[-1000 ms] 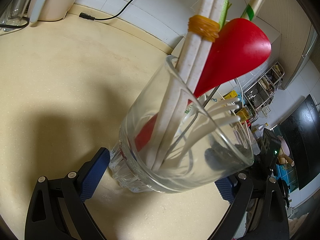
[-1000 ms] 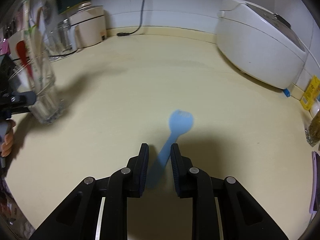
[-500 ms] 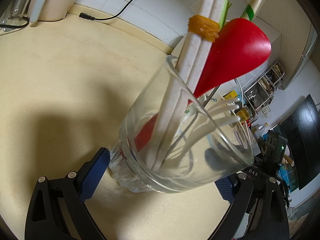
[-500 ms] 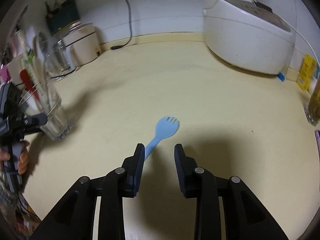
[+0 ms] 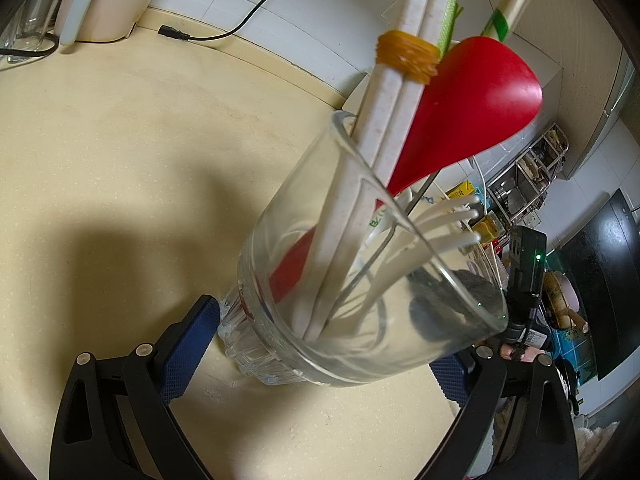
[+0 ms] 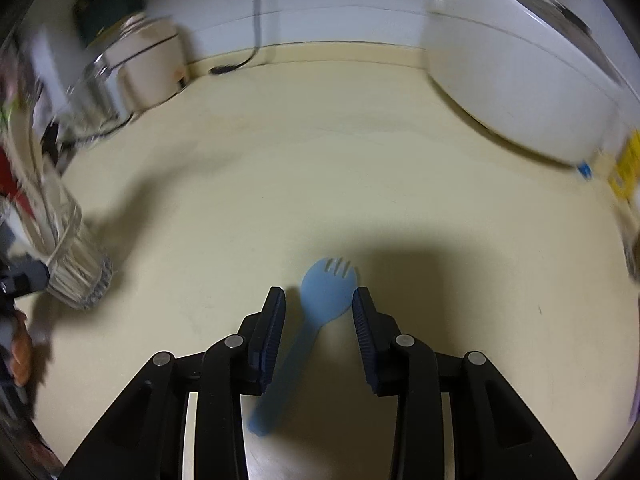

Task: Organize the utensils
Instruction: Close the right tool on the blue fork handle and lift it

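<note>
Right wrist, spork [image 6: 325, 294] between gripper [image 6: 319, 312] (jaws parted)

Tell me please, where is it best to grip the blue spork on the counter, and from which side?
Probably the handle. The blue spork lies flat on the counter, tines pointing away, between the open fingers of the right gripper, whose jaws have just been opening. Come from above, one finger on each long edge: the handle is narrow and straight, the head wider and rounded.

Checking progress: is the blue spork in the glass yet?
Out: blue spork lies flat on the counter, apart from the glass.
</note>
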{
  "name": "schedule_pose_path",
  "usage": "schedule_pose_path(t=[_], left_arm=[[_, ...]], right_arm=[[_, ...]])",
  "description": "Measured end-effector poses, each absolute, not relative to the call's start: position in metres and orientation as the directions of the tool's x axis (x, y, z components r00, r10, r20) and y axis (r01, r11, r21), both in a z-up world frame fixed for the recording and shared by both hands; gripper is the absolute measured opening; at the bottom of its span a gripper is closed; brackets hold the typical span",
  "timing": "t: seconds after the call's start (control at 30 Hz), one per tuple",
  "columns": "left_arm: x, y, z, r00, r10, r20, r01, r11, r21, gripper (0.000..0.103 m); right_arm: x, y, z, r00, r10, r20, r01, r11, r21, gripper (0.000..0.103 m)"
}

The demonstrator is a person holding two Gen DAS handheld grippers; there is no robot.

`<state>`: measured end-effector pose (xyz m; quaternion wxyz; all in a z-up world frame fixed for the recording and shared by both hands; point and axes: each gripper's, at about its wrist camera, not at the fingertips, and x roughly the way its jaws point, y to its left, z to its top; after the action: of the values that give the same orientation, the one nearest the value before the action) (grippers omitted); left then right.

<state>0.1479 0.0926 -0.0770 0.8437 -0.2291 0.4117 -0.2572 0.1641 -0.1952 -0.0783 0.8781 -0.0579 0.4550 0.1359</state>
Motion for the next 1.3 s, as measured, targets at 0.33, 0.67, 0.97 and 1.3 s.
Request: schedule_pose_path(t=[0.33, 0.67, 0.97, 1.3], left_arm=[[0.148, 0.092, -0.077, 0.529, -0.623, -0.577, 0.245, 0.763, -0.598, 0.097], [0.148, 0.092, -0.077, 0.529, -0.623, -0.577, 0.245, 0.763, -0.598, 0.097], [0.148, 0.093, -0.077, 0.529, -0.623, -0.577, 0.245, 0.763, -0.599, 0.097], [0.148, 0.093, -0.077, 0.529, -0.623, -0.577, 0.245, 0.763, -0.598, 0.097]], right_arm=[[0.173, -0.177, -0.081, 0.564, 0.161, -0.81, -0.34, 0.939, -0.05, 0.04], [0.173, -0.177, -0.079, 0.571, 0.182, -0.801, -0.346, 0.938, -0.034, 0.03], [0.174, -0.177, -0.078, 0.567, 0.184, -0.803, -0.354, 0.935, -0.036, 0.03], [0.173, -0.175, -0.078, 0.564, 0.191, -0.803, -0.365, 0.93, -0.035, 0.03]])
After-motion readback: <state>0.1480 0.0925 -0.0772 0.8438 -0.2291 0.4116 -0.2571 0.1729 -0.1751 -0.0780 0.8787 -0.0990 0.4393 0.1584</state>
